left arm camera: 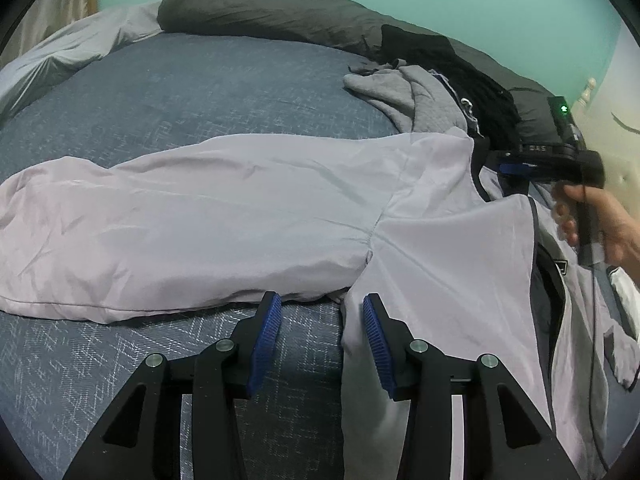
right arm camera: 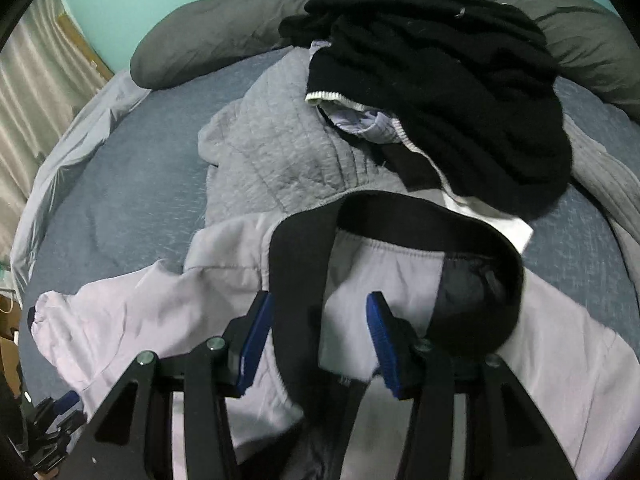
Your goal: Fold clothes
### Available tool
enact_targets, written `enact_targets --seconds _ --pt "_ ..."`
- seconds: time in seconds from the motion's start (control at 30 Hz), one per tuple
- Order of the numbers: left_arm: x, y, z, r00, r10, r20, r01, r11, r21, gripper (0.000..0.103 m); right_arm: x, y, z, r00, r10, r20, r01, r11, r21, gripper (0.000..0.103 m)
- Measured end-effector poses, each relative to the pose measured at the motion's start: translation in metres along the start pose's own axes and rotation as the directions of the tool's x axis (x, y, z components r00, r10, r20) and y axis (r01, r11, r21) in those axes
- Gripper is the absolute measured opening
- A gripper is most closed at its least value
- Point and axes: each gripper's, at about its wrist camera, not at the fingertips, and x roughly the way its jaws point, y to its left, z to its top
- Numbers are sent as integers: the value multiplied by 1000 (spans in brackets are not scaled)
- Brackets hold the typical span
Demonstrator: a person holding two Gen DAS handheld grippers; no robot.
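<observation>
Your left gripper [left arm camera: 322, 312] gapes wide at the armpit of the pale lilac jacket [left arm camera: 224, 216] spread across the blue bed [left arm camera: 180, 92]; your right gripper [right arm camera: 320, 312], equally wide, straddles its black collar [right arm camera: 300, 248].

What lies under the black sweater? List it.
Under the black sweater: a grey quilted garment and a pale striped piece. A white edge pokes out; anything deeper is hidden.

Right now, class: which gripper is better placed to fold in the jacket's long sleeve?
Left. The left gripper is open right beside the sleeve near the armpit. The right gripper is open over the black collar.
</observation>
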Motion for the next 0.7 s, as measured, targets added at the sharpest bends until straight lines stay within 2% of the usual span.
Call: enact_targets --seconds 0.23,0.3,0.4,0.7 --pt "4 3 -1 1000 -7 -8 7 1000 -14 47 16 5 3 998 50 29 -49 998 -24 48" --pt "4 3 -2 1000 -9 -9 9 1000 -17 47 17 7 2 997 62 42 -60 997 -42 26" --pt "4 5 -2 1000 -10 -9 10 1000 -23 47 13 5 4 995 68 66 -65 997 -37 4" --pt "6 8 -3 1000 -11 -11 10 999 -31 47 -10 6 30 978 77 195 -72 997 -31 2"
